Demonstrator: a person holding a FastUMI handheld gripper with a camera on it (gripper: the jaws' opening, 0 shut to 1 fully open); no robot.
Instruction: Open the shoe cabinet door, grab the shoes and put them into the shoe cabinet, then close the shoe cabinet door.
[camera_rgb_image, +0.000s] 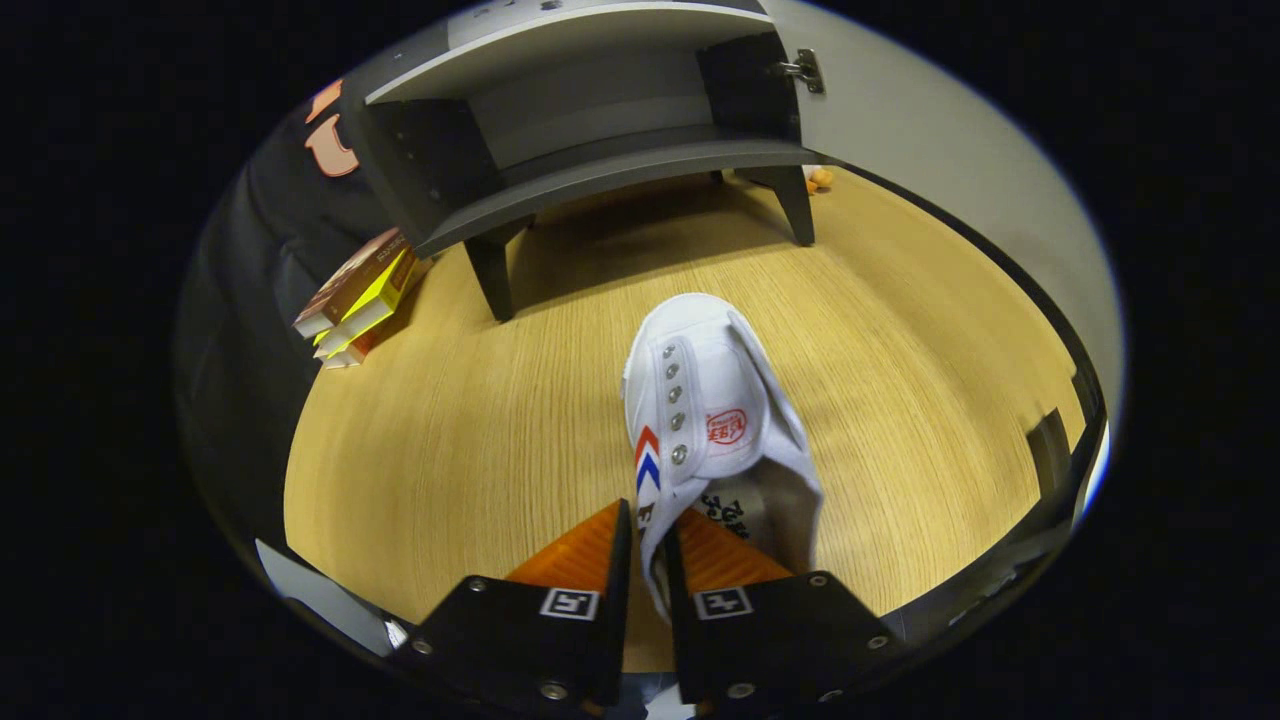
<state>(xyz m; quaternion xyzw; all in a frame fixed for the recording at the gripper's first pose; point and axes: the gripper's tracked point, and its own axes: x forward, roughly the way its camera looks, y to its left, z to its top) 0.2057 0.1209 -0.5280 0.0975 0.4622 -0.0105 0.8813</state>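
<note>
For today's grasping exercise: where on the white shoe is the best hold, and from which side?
Grip the white shoe by its thin side wall at the heel opening, coming from behind the heel. That wall is a narrow upright edge, and the gripper is already shut on it there, toe pointing toward the open shoe cabinet.

**Shoe held ahead of the open cabinet**

The gripper has both fingers pressed on the side wall of the shoe, one outside and one inside the opening, with the toe pointing away from them. Beyond the shoe, across the table, stands the shoe cabinet on its legs, its door swung open to the right. Left of the cabinet, some boxes lie stacked on the table.
</note>
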